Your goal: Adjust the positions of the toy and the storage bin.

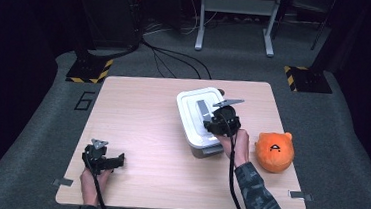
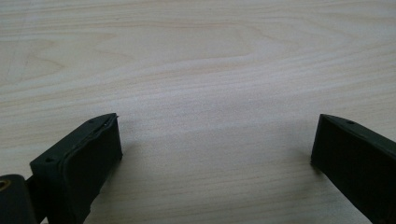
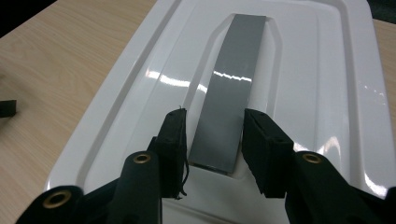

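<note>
The white lidded container (image 1: 200, 116) sits right of the table's middle, its long side angled slightly, with the lid still seated on the grey base. That puts it within easy reach of the person's right hand, which carries the right gripper (image 3: 215, 140) low over the near end of the lid (image 3: 299, 70). Its 2 jaws straddle the grey handle strip (image 3: 231, 88) that runs down the lid's centre. From the right gripper view, a thin gap shows on either side, so the pads flank the strip without pressing on it; nothing is clamped. The handle looks like the only raised part narrow enough to pinch, which is likely why the gripper lines up along it.

The left gripper (image 1: 103, 159) rests near the table's front left corner, well apart from the container, jaws spread wide over bare wood (image 2: 201, 70) and holding nothing. It seems parked out of the way. An orange plush toy (image 1: 274, 150) lies just right of the container, beside the right forearm.
</note>
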Demonstrator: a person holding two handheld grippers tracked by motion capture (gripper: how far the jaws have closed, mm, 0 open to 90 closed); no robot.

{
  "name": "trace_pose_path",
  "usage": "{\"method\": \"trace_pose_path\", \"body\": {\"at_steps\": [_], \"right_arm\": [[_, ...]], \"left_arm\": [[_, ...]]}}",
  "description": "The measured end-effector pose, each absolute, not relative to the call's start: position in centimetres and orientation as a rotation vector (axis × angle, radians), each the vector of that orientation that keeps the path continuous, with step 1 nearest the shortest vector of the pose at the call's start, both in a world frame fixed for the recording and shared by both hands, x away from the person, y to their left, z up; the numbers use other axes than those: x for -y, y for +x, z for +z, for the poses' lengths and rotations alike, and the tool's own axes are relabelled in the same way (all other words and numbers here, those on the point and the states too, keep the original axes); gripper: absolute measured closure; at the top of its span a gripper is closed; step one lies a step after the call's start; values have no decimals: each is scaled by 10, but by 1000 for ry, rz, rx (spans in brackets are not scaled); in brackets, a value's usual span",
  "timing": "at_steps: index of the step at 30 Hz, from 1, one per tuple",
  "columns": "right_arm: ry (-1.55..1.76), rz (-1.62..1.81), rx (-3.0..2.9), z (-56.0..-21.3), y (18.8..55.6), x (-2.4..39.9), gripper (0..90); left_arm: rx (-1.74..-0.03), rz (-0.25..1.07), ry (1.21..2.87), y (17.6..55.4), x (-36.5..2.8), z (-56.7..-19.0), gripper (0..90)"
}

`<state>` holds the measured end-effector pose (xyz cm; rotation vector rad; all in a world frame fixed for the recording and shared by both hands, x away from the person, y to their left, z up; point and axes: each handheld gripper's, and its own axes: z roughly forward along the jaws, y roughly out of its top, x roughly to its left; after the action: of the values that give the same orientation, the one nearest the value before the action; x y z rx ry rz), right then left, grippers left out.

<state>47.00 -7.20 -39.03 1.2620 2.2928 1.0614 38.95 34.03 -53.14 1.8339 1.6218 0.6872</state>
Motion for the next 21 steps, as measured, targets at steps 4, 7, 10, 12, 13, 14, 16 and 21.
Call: {"method": "trace_pose_path", "body": {"at_steps": [4,7,10,12,13,14,16,21], "right_arm": [[1262,1082,-2299,-391,468,64,589],[1252,1097,-2301,-392,466,56,572],[1234,1105,-2306,-392,464,46,564],[1236,1114,-2313,-392,463,40,562],[1227,1117,-2315,-393,463,36,556],[1226,1115,-2321,-392,463,33,555],[1230,1119,-2333,-392,462,26,553],[1182,1124,-2357,-393,463,12,544]], "left_arm": [[-1622,687,1834,389,-340,-531,13],[-1622,687,1834,390,-340,-531,13],[-1622,687,1834,390,-340,-531,13],[-1622,687,1834,390,-340,-531,13],[-1622,687,1834,390,-340,-531,13],[-1622,687,1834,390,-340,-531,13],[-1622,687,1834,390,-340,-531,13],[-1622,686,1834,390,-340,-531,13]]}}
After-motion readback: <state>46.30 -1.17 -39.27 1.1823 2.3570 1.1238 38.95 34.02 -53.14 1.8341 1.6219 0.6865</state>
